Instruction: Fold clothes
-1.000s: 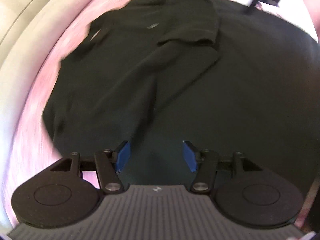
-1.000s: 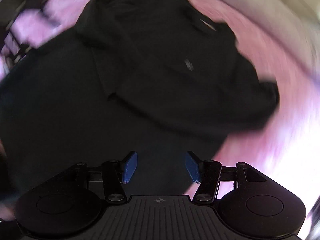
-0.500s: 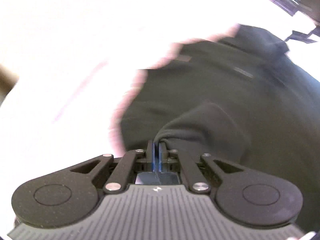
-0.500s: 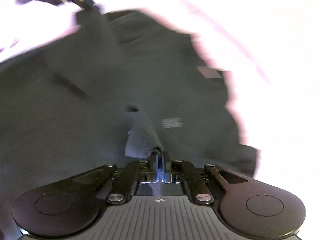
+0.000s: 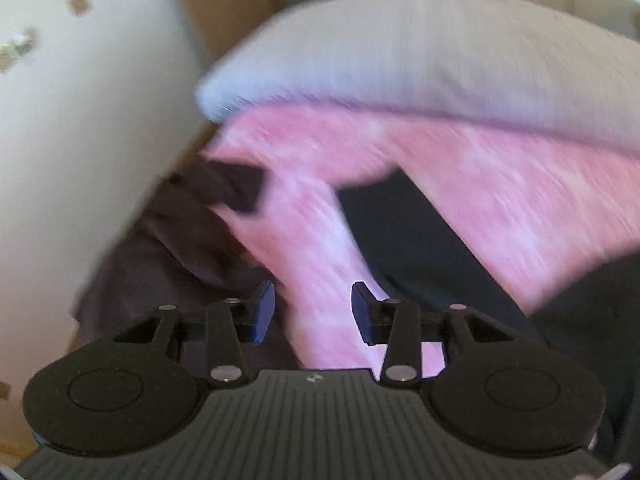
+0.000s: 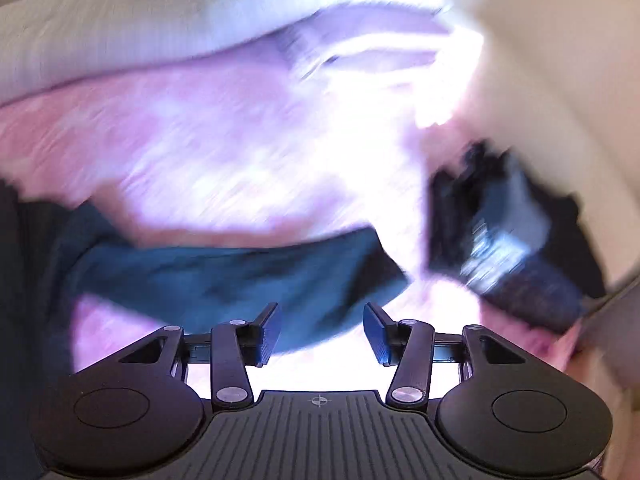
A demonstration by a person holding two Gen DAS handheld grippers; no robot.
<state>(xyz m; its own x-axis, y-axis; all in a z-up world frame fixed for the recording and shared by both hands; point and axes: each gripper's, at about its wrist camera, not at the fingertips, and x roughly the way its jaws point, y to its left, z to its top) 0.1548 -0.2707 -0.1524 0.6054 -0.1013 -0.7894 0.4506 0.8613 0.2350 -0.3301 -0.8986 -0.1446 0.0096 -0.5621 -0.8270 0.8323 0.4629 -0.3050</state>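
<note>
Bed with a mottled pink sheet (image 5: pixel 500 200) fills the middle of both views; both frames motion-blurred. A pale grey-white pillow (image 5: pixel 420 52) lies across the top of the left wrist view, touching the sheet along its lower edge; the same pillow spans the upper left of the right wrist view. Left claw (image 5: pixel 313 312): jaws wide apart, blue pads showing, nothing between them, only pink sheet in the gap. The dark sleeve (image 5: pixel 416 240) of the dark shirt (image 5: pixel 592 320) runs from centre frame down to the lower right, flat on the sheet, just right of the left claw's right finger. A second dark brownish garment (image 5: pixel 176 256) sits bunched at the left edge of the bed, against a pale wall or panel (image 5: pixel 80 120). Right claw (image 6: pixel 322 334): jaws wide apart, holding nothing. In that view the sleeve lies as a horizontal dark teal band across mid-frame, its lower edge just ahead of the pads; contact cannot be determined. A blurred black object (image 6: pixel 504 232) sits at right; identity unclear.
</note>
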